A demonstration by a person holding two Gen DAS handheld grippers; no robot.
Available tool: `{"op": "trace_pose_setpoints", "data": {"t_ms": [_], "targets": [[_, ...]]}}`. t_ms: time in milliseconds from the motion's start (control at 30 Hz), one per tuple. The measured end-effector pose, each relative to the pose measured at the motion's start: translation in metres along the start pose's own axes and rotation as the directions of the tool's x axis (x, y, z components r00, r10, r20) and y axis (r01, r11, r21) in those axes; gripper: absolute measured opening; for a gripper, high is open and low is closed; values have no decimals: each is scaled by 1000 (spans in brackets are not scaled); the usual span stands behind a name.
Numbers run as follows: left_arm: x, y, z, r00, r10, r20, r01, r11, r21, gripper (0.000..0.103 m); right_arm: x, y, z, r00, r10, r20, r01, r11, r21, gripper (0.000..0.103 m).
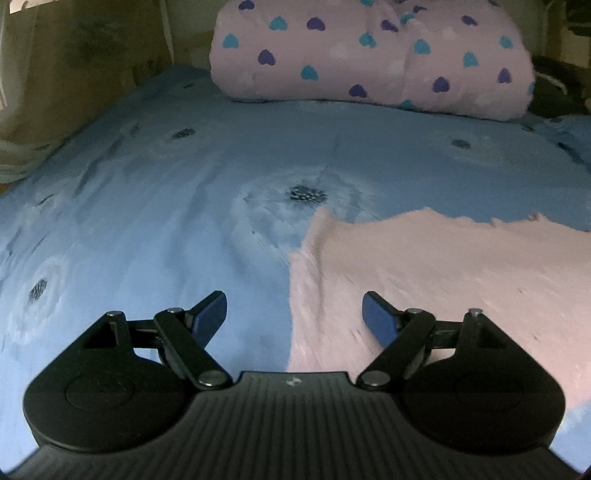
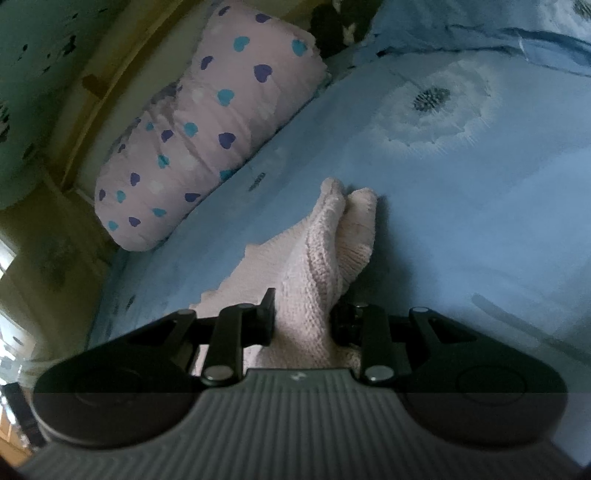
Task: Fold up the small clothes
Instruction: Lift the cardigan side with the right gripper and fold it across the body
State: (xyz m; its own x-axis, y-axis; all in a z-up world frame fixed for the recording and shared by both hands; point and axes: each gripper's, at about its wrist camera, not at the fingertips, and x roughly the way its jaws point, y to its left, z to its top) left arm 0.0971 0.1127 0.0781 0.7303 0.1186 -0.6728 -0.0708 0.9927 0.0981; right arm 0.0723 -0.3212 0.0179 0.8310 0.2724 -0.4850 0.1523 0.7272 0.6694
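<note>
A small pale pink knitted garment (image 1: 443,280) lies on the blue bedsheet (image 1: 166,221). My left gripper (image 1: 294,314) is open and empty, hovering over the garment's left edge, its right finger above the pink knit. In the right wrist view my right gripper (image 2: 303,314) is shut on a bunched fold of the pink garment (image 2: 314,266) and holds it lifted off the sheet, with the knit rising in a ridge ahead of the fingers.
A rolled pink blanket with blue and purple hearts (image 1: 369,55) lies at the far end of the bed, also in the right wrist view (image 2: 207,136). Walls stand to the left (image 1: 55,74). A rumpled blue pillow or cover (image 2: 480,33) sits at the back right.
</note>
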Motion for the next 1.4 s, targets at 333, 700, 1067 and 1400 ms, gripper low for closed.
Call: {"op": "trace_pose_setpoints", "data": {"t_ms": [333,700,1067,1400], "targets": [[-21,17,-37,1000,-13,3,13,997,-72,84,-1,6,-1,1000,0,19,0,999,-43,30],[-8,45,-38,993,-98,-71,84,979,-183,84,-9,22,-3,999,14,48,-9,994,-109,30],[-14,28,-29,984,-170,-51,158,970,-184,84,-10,51,-6,996,49,75,-38,988,-149,30],[-17,32,-23,984,-172,-39,162,971,-178,84,-7,82,-7,993,70,90,-54,983,-176,30]]}}
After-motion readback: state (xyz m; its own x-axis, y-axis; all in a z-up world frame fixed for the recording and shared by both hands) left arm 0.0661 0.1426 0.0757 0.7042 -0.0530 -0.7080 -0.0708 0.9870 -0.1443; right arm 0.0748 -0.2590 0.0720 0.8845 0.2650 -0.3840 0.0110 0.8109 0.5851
